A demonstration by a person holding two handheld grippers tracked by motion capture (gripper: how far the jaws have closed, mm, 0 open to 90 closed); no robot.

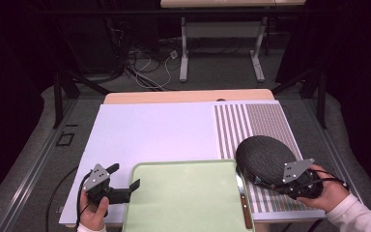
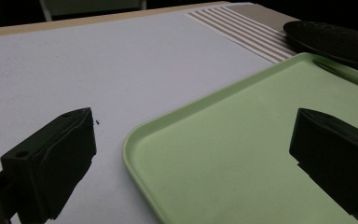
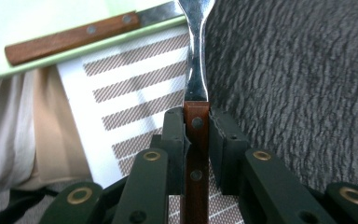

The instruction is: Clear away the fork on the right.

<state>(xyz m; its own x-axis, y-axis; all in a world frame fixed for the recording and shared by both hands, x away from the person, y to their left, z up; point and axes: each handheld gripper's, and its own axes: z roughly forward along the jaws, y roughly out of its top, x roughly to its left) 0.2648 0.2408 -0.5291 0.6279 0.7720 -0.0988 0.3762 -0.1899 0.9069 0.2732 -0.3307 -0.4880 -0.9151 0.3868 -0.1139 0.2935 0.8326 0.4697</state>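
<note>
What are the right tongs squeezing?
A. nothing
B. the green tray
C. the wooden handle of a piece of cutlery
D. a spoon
C: in the right gripper view the right tongs are clamped on the wooden handle, its metal neck running out over the dark plate.

The fork (image 3: 196, 56), steel with a riveted brown wooden handle, is clamped by that handle between the jaws of the right gripper (image 3: 196, 128), its metal neck reaching out over the edge of the dark textured plate (image 1: 263, 154) beside the striped placemat (image 3: 135, 93).
</note>
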